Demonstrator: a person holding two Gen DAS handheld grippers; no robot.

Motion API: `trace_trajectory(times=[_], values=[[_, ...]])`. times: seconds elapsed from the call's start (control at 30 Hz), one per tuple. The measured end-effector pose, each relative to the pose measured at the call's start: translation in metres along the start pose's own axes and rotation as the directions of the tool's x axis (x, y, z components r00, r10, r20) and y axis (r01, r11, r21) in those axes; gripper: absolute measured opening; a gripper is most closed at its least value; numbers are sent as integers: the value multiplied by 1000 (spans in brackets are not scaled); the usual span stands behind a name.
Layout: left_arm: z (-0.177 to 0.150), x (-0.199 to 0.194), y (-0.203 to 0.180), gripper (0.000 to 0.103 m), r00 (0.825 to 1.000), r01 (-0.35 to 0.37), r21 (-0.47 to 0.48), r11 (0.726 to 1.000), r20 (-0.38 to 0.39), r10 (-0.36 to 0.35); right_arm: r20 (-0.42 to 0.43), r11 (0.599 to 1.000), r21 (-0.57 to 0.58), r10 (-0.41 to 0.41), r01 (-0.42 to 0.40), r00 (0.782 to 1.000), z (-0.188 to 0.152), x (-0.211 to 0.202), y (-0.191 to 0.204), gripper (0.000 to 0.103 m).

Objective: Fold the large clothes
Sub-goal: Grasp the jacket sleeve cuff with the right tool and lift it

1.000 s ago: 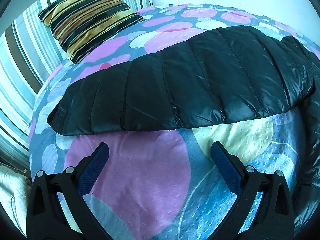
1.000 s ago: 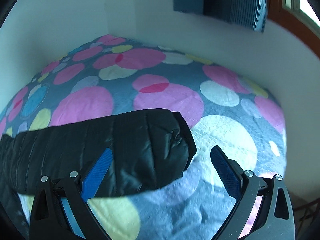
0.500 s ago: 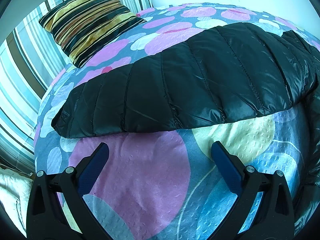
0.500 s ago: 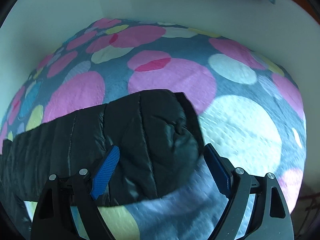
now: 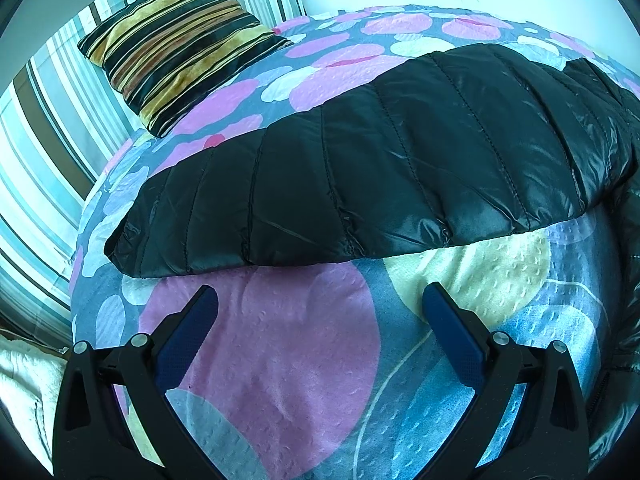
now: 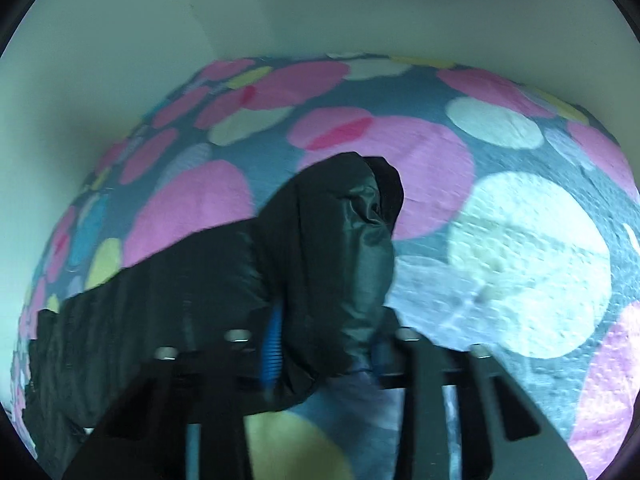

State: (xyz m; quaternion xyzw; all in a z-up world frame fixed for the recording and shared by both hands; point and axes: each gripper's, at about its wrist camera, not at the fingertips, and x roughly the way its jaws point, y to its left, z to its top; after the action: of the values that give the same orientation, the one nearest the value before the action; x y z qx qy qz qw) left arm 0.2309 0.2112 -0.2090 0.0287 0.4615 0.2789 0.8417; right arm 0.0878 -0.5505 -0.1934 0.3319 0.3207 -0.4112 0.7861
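Note:
A black quilted puffer jacket (image 5: 380, 172) lies spread across the dotted bedspread (image 5: 272, 360). One sleeve stretches out to the left in the left wrist view. My left gripper (image 5: 318, 320) hovers open just in front of that sleeve's edge, nothing between its blue pads (image 5: 192, 328). In the right wrist view the jacket's other sleeve end (image 6: 344, 248) is bunched up between the jaws of my right gripper (image 6: 324, 340). Those jaws are closing and their pads press on the fabric, which rises off the bed.
A striped cushion (image 5: 176, 48) rests at the bed's far left by striped curtains (image 5: 36, 168). White walls (image 6: 280, 12) enclose the bed's far corner. A white cloth (image 5: 24, 392) lies at the bed's lower left edge.
My right gripper slid onto the sleeve end and closed on it, bunching and lifting the fabric. The left gripper has stayed where it was, still open.

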Motion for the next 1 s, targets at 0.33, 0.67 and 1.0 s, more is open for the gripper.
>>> trace_trajectory(times=[0.33,0.67,1.0], values=[[1,1,0,101,1000,7,-5,1000,-3,-7,118,940,-319,166,-121,979,-21,-71,131,21],[0,9,10,101,997,73,-56,996,-24,-75,4,693,-674,352,-257,936,-125,-107,307,20],[0,10,13,101,995,90,-73,993,-30,-92,-169,463,-809,407,-363,898,-243,-122,400,20]])
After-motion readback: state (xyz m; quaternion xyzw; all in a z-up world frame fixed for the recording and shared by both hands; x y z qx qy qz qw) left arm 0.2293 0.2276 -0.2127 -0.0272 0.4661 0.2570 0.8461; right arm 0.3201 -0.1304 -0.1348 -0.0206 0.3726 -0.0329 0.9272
